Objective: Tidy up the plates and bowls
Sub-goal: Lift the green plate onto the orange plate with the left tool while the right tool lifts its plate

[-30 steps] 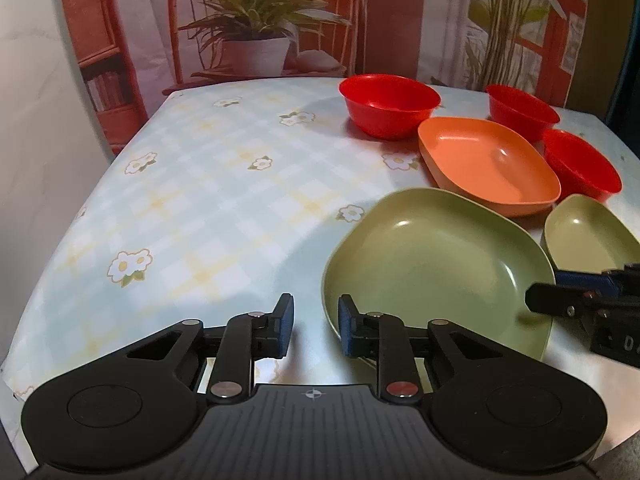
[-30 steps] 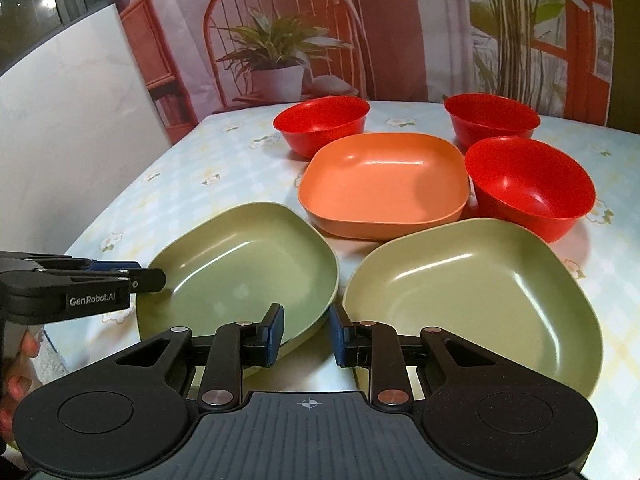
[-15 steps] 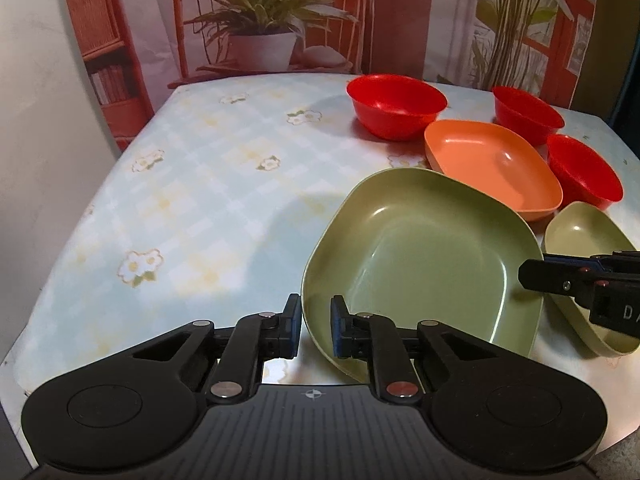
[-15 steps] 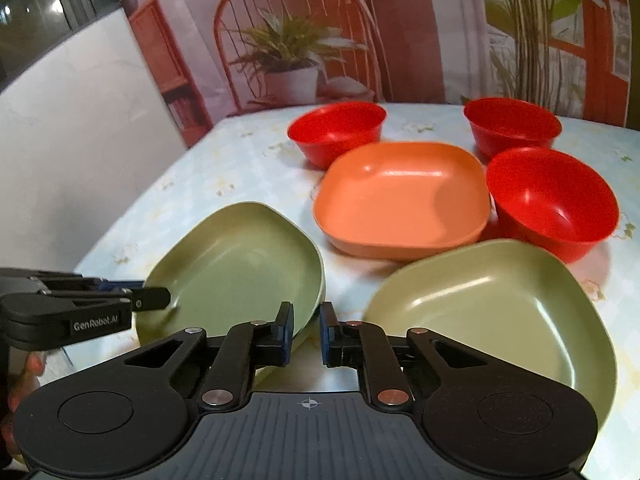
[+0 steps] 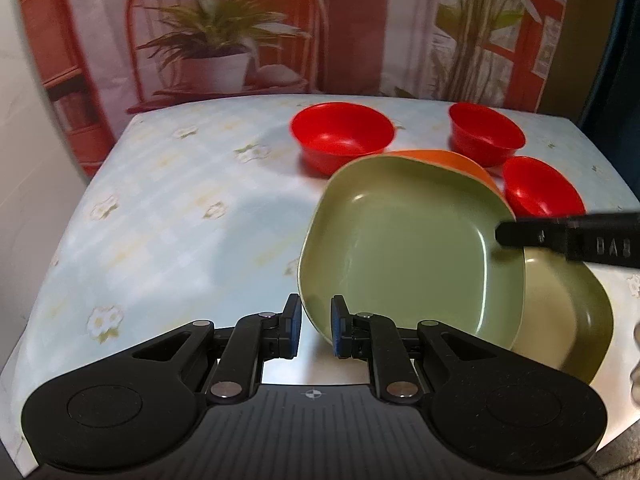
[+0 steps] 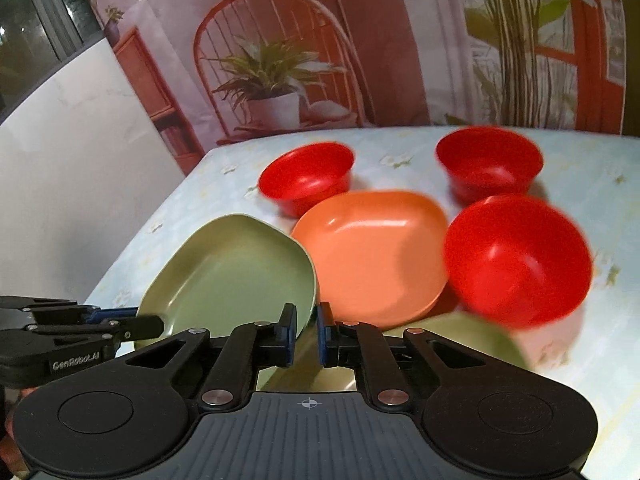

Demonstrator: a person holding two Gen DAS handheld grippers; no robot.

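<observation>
My left gripper [image 5: 316, 326] is shut on the near rim of a green plate [image 5: 404, 240] and holds it lifted and tilted above the table. My right gripper [image 6: 307, 330] is shut on the opposite rim of the same green plate [image 6: 228, 280]. A second green plate [image 5: 568, 316] lies on the table under its right side. An orange plate [image 6: 376, 252] sits behind. Three red bowls stand further back, at the left [image 6: 308, 176], back right [image 6: 488, 160] and right [image 6: 516, 256].
The table has a pale blue checked cloth with flowers [image 5: 160, 220]; its left half is bare. A white wall [image 6: 72, 152] runs along the left edge. A printed backdrop with a chair and potted plant [image 5: 216, 48] hangs behind the table.
Both grippers have closed on the left green plate's rims. The plate has risen off the table and moved right, over the second green plate and partly in front of the orange plate.
</observation>
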